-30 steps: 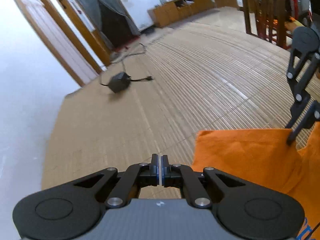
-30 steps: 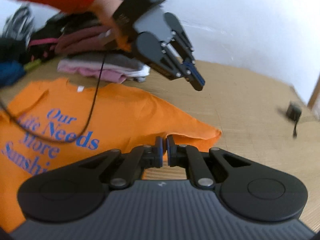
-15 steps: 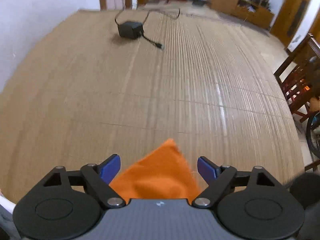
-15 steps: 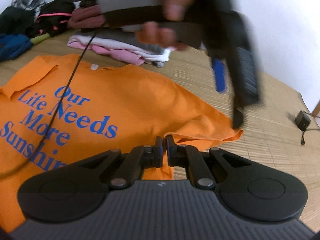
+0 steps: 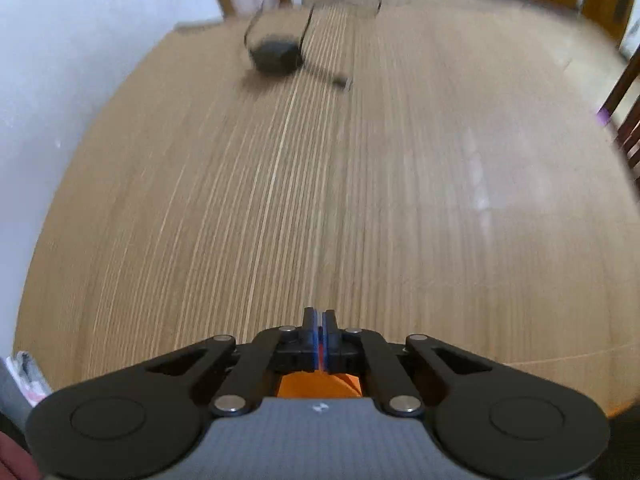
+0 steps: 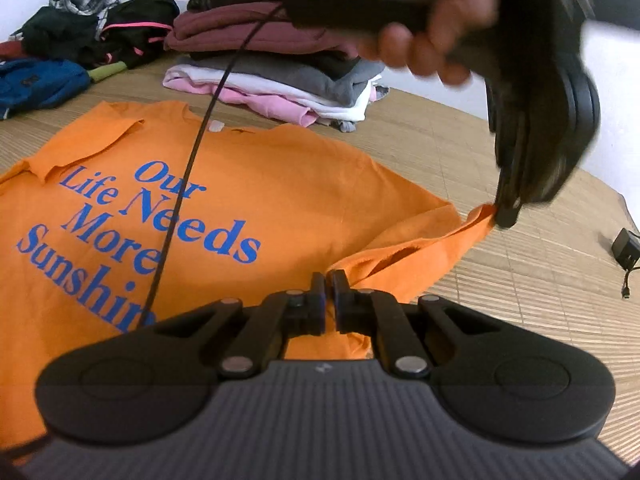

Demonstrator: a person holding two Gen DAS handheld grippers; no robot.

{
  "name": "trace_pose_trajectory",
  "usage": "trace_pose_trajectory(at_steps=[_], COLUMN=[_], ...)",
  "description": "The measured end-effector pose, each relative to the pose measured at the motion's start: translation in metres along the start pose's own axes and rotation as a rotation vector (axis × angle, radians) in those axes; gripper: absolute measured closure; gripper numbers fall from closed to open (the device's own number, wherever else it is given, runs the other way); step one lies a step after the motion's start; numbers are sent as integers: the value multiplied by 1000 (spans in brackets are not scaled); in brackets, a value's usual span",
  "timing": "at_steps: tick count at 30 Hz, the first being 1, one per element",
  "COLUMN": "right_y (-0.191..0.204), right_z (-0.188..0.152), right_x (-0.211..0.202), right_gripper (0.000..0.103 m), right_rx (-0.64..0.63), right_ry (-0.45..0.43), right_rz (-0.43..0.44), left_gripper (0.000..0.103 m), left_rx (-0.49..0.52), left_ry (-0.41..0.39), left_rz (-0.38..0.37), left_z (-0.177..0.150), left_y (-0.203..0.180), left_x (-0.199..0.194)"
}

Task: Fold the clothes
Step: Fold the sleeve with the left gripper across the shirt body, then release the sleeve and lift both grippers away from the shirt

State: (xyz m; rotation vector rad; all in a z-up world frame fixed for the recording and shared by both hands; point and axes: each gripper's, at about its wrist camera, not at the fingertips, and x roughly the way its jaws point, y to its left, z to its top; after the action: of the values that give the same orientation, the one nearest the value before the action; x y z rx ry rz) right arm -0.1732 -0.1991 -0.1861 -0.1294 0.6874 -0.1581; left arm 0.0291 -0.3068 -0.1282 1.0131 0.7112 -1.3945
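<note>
An orange T-shirt point(image 6: 280, 184) with blue lettering lies flat, front up, on the woven mat point(image 6: 520, 300). A hand point(image 6: 420, 52) holds my left gripper point(image 6: 505, 219) pointing down, shut on the tip of the shirt's sleeve point(image 6: 440, 248), which is raised off the mat. The left wrist view shows those fingers point(image 5: 320, 318) closed, with orange cloth point(image 5: 316, 386) beneath them. My right gripper point(image 6: 329, 280) is shut at the sleeve's lower hem. The cloth forms a ridge from there up to the left gripper.
A stack of folded clothes point(image 6: 280, 60) sits beyond the shirt's collar, with loose dark garments point(image 6: 80, 32) and a blue one point(image 6: 40, 84) to its left. A black power adapter point(image 5: 276, 54) lies on the mat. A black cable point(image 6: 192, 168) hangs across the shirt. Chair legs point(image 5: 628, 100) stand far right.
My left gripper came down, was open around the sleeve tip half a second ago, and is now shut on it and lifting it. The right gripper has stayed shut at the hem.
</note>
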Motion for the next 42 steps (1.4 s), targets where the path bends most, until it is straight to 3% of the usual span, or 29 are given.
trace_pose_trajectory(at_steps=[2, 9, 16, 19, 21, 22, 23, 24, 25, 27, 29, 31, 36, 37, 38, 39, 42], right_y=[2, 28, 49, 44, 36, 31, 26, 22, 18, 10, 4, 6, 9, 8, 7, 6, 4], right_z=[1, 9, 12, 11, 7, 4, 1, -3, -6, -13, -18, -20, -17, -17, -18, -19, -21], right_x=[-2, -4, 3, -6, -16, -20, -25, -27, -24, -19, -11, -5, -4, -4, -4, -4, -5], right_gripper=[95, 95, 95, 77, 60, 58, 54, 50, 50, 50, 50, 52, 55, 55, 55, 55, 55], right_rx=[-15, -172, -227, -191, -157, -147, -138, -140, -143, -149, -148, -171, -227, -224, -220, -219, -221], right_ry=[-6, -8, 67, 63, 45, 36, 27, 25, 40, 68, 58, 37, 10, 8, 6, 1, -14], right_rz=[-2, -47, -19, 7, -10, -43, -75, -108, -122, -147, -128, -136, -92, -88, -85, -82, -75], left_gripper=[101, 101, 101, 101, 95, 89, 75, 68, 58, 55, 38, 32, 37, 46, 76, 88, 96], left_rx=[3, -4, -33, -59, -95, -126, -169, -229, -285, -381, -461, -539, -732, -771, -808, -842, -949], left_ry=[-32, -31, -29, -21, -6, 10, 32, 62, 74, 39, -8, -20, -9, -6, -9, -20, -117], left_rz=[3, 68, 89, 100, 136, 159, 178, 189, 186, 134, 77, 67, 90, 95, 105, 122, 116], left_z=[-10, -61, -99, -115, -129, -131, -134, -136, -139, -142, -142, -139, -128, -126, -125, -125, -132], left_y=[6, 34, 50, 55, 56, 58, 60, 62, 63, 61, 54, 54, 60, 61, 63, 65, 68], left_x=[-14, -31, -18, -12, -15, -12, -11, -10, -12, -19, -23, -19, 2, 6, 8, 5, -7])
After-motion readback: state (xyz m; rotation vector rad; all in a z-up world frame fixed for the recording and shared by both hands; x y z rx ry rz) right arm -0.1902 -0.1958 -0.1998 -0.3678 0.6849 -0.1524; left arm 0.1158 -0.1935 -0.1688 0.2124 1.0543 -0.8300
